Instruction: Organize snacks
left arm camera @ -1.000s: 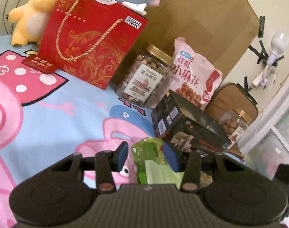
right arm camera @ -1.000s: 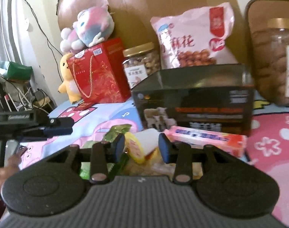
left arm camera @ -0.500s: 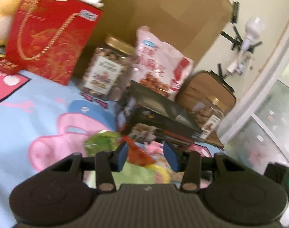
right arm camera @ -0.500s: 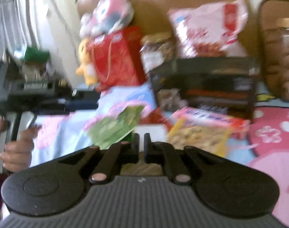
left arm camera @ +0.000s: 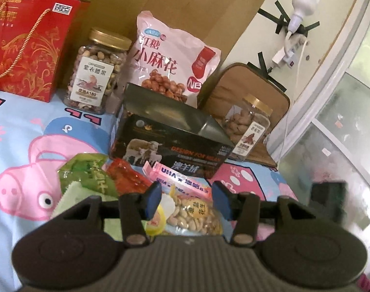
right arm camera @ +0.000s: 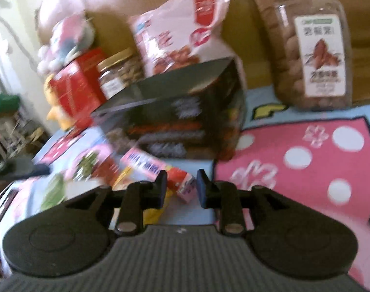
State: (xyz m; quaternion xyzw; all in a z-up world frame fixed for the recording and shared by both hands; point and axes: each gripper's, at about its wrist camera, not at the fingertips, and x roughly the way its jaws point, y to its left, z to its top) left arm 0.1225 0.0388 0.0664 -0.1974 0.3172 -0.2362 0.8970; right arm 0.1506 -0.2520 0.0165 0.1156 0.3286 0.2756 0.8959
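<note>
**Blue-padded grippers over the snack pile**

Left gripper (left arm camera: 187,198) hangs low, jaws spread wide, empty, above the peanut packet (left arm camera: 194,215). Right gripper (right arm camera: 180,187) is likewise parted, empty, its view blurred, with the pink candy box (right arm camera: 182,182) end between its fingers. Black carton (left arm camera: 170,141) stands just behind the pile. Pink spotted cloth (right arm camera: 306,160) lies bare rightward.

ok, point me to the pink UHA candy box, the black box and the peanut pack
pink UHA candy box (left arm camera: 177,178): left wrist view, printed top face
black box (left arm camera: 170,146): left wrist view, front panel
peanut pack (left arm camera: 194,215): left wrist view, clear front
</note>
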